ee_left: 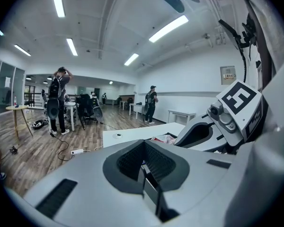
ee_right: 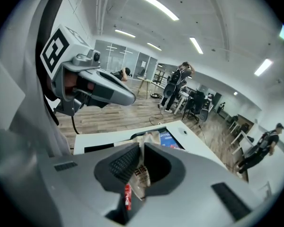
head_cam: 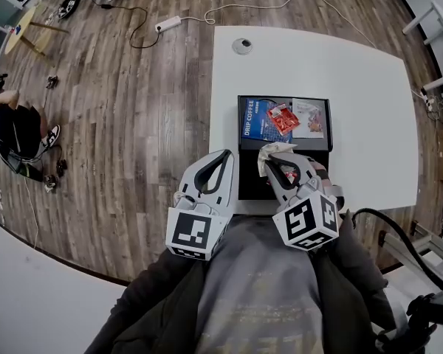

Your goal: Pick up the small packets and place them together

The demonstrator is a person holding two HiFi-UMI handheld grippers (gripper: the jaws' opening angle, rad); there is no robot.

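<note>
A black tray [head_cam: 241, 144] sits on the white table [head_cam: 362, 102]. In it lie a blue drip-coffee packet [head_cam: 258, 119], a small red packet [head_cam: 283, 119] and a white packet [head_cam: 308, 118]. My right gripper [head_cam: 270, 156] hangs over the tray's near edge, shut on a pale small packet [head_cam: 264, 153]. In the right gripper view that packet [ee_right: 143, 173], with red print, is pinched between the jaws of the right gripper [ee_right: 141, 151]. My left gripper [head_cam: 227, 155] is raised beside it at the table's left edge. Its jaws are shut with nothing in them [ee_left: 143, 163].
A small round disc [head_cam: 242, 46] lies at the far left of the table. A power strip [head_cam: 167, 23] and cables lie on the wooden floor to the left. People stand by desks in the background [ee_left: 57, 100]. A white frame [head_cam: 435, 21] stands at the far right.
</note>
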